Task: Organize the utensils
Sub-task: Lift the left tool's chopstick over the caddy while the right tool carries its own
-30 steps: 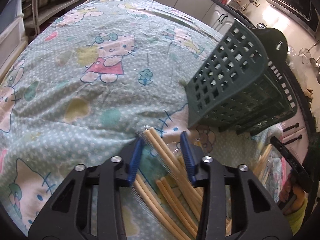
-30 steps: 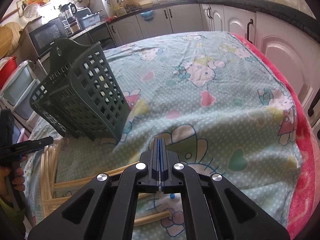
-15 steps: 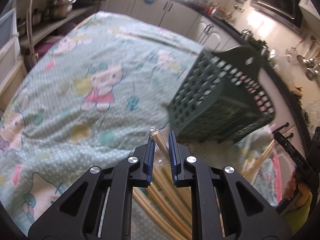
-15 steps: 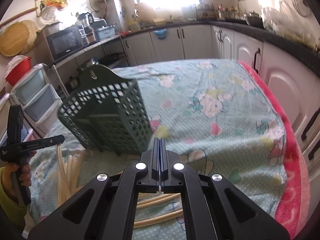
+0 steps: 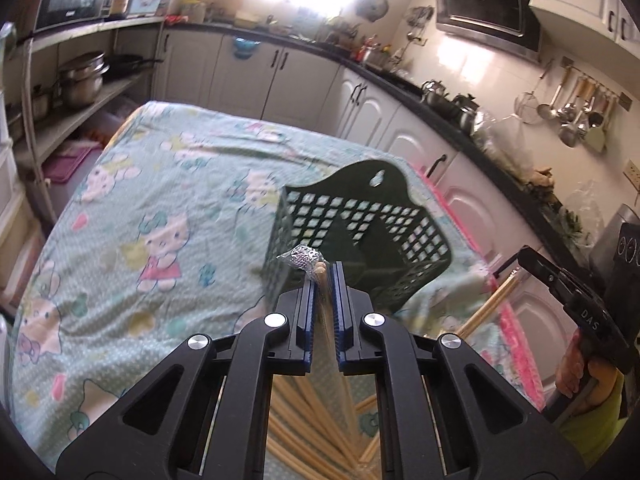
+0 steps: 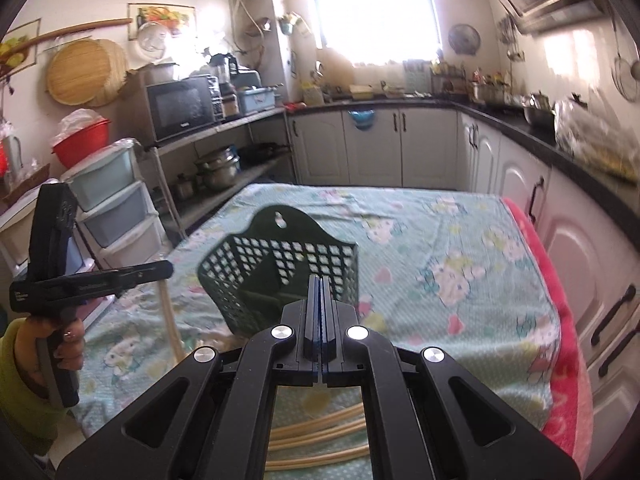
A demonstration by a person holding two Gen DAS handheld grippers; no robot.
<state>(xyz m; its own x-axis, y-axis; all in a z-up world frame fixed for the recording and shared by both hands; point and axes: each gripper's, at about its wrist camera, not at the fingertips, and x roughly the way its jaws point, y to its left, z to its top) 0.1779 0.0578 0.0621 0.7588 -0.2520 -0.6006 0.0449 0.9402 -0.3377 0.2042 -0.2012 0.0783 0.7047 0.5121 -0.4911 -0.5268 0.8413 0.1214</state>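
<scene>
- Left tongs [image 5: 323, 276]: blue pads have just been closing and now pinch a wrapped pair of chopsticks [image 5: 319, 270]; its crinkled clear wrapper tip sticks out just past the fingertips
- Below and behind the left tongs, loose bamboo chopsticks [image 5: 316, 412] lie on the table [image 5: 120, 208], which is covered in a mint cartoon-cat cloth; more show to the right at the table's edge
- Right tongs [image 6: 321, 286]: pads pressed together, nothing between them; pale chopsticks [image 6: 320, 428] lie on the cloth beneath them
- Just beyond both tongs stands the dark green lattice utensil basket [image 5: 360, 240], tilted on the table, open mouth facing the cameras; nothing clearly inside it
- Left of the right tongs, a hand [image 6: 60, 344] in a green sleeve grips the other tool's handle
- Far beyond: white kitchen cabinets [image 6: 380, 148] and a bright window
</scene>
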